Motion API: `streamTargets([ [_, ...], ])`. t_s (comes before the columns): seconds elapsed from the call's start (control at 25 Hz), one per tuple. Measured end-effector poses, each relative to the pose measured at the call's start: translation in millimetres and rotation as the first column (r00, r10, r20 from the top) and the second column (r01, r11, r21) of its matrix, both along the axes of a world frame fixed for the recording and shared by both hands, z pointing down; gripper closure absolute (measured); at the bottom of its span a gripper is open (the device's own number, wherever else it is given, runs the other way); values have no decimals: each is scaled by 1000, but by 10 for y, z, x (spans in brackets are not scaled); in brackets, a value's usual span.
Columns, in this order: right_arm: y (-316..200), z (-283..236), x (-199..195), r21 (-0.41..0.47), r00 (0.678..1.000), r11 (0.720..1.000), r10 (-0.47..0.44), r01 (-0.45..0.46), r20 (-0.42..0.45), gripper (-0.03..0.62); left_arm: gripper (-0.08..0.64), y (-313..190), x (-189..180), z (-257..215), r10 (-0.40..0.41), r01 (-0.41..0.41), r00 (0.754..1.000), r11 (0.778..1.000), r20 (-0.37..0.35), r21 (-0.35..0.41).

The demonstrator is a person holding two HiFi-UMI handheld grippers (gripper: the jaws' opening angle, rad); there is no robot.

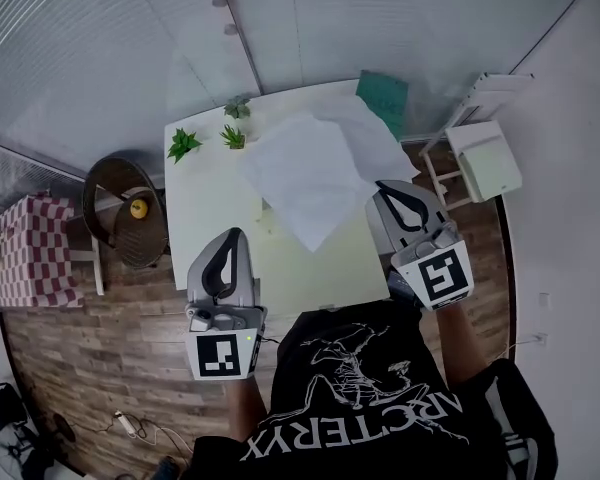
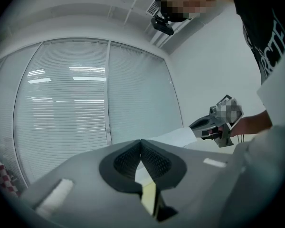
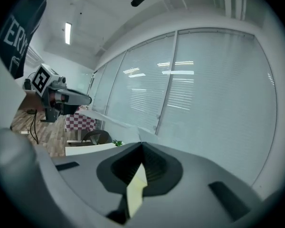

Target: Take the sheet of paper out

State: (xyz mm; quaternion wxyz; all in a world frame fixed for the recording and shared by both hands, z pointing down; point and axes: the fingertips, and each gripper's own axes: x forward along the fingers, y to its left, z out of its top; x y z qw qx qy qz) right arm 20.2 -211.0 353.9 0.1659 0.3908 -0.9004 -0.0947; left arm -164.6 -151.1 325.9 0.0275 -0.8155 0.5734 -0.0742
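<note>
A large white sheet of paper (image 1: 310, 173) hangs lifted above the white table (image 1: 205, 218), creased and sagging toward the left. My right gripper (image 1: 382, 185) is shut on its right edge; in the left gripper view the sheet (image 2: 173, 137) trails from that gripper (image 2: 192, 126). In the right gripper view the jaws meet at the tip (image 3: 141, 144), where a white strip of the sheet (image 3: 133, 130) shows. My left gripper (image 1: 230, 234) is held over the table's near left edge, level, its jaws (image 2: 140, 141) shut with nothing between them. A green folder (image 1: 383, 96) lies at the table's far right corner.
Three small potted plants (image 1: 183, 144) (image 1: 233, 136) (image 1: 238, 108) stand at the table's far left. A round dark chair (image 1: 125, 208) and a checkered table (image 1: 30, 253) are to the left, a white stand (image 1: 485, 158) to the right. Blinds cover the windows behind.
</note>
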Motion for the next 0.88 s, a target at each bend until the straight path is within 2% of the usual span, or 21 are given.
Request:
streamTargets([
  [0.32,-9,-108,77,7,1000,1000,20,-20,9,580,548,-30,-38,-92,-8,8,1000,999,-5,46],
  [0.44,-3,-129,66,11,1000,1000,17,-17,5,580,548,-17,-57,-12,-13,13,1000,1000,-3,15],
  [0.6,-7,-140,49,15,1000,1000,13,-14,7,580,548,-52,-39,-52,-2,2,1000,999,2,40],
  [0.88,7,-186,16,22,999,1000,2,-3,38,580,548,-64,1,14,-6,6,1000,1000,2,8],
])
